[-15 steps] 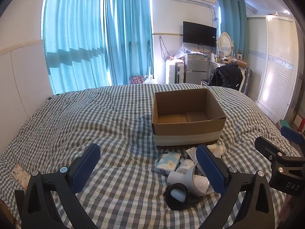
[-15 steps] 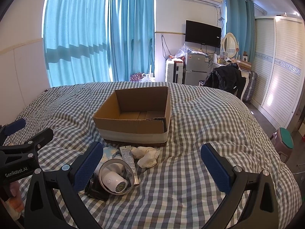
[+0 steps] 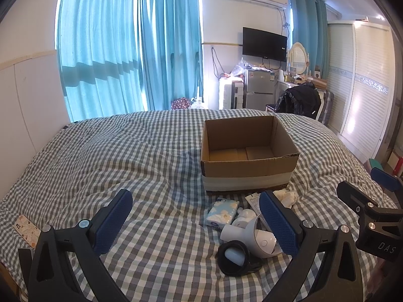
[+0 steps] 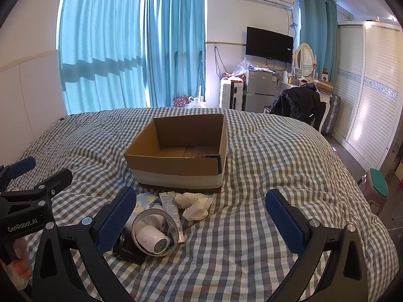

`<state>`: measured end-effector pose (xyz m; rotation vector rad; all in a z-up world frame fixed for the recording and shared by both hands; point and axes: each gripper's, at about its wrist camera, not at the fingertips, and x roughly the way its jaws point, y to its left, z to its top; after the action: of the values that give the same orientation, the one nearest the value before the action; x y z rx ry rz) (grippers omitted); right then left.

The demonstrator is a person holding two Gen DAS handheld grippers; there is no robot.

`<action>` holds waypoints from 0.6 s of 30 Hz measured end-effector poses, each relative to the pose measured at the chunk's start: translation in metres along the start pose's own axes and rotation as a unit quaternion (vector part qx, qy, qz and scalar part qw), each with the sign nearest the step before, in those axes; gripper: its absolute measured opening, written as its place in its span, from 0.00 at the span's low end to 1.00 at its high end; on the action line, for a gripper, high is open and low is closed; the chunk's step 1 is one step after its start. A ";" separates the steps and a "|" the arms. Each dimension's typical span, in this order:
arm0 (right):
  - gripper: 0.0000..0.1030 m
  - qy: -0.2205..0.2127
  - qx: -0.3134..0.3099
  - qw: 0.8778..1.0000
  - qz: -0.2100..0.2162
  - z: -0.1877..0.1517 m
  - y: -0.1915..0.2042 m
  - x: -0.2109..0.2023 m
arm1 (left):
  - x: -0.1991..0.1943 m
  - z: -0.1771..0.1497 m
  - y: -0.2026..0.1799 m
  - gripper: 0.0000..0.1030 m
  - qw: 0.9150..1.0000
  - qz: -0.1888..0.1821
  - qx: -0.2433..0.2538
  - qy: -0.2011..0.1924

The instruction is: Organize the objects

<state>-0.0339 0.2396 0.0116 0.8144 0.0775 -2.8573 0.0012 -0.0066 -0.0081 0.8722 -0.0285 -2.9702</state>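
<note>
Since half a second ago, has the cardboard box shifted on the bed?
No. The cardboard box sits at the same spot against the checked bedspread and curtains in both views.

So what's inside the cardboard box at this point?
Nothing visible: the cardboard box shows only its bare bottom flaps in both views. Its near wall hides the front strip of floor, so something small and flat there couldn't be ruled out.

Teal curtains (image 3: pixel 131 50), wall television (image 4: pixel 269 41), white wardrobe (image 4: pixel 372 88)

My right gripper (image 4: pixel 201 216) hangs wide open over the checked bed (image 4: pixel 264 166). An empty box (image 4: pixel 176 166) sits ahead; tube (image 4: pixel 171 211), crumpled tissue (image 4: pixel 196 205) and tape roll (image 4: pixel 153 231) lie before it.
</note>
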 end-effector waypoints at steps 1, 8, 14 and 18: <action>1.00 0.000 0.000 1.000 0.000 0.000 0.000 0.000 | 0.000 0.000 0.000 1.00 1.000 0.000 0.000 0.000; 1.00 0.000 0.000 1.000 0.001 -0.001 0.000 0.000 | 0.001 0.000 0.000 1.00 1.000 0.000 -0.001 0.001; 1.00 0.000 0.000 1.000 0.002 -0.001 0.001 0.000 | 0.002 -0.001 0.000 1.00 1.000 0.002 -0.002 0.004; 1.00 0.000 -0.001 1.000 0.003 0.000 0.002 -0.001 | 0.004 -0.001 0.000 1.00 1.000 0.005 -0.003 0.008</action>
<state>-0.0324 0.2376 0.0117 0.8115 0.0784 -2.8518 -0.0016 -0.0072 -0.0108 0.8927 -0.0241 -2.9515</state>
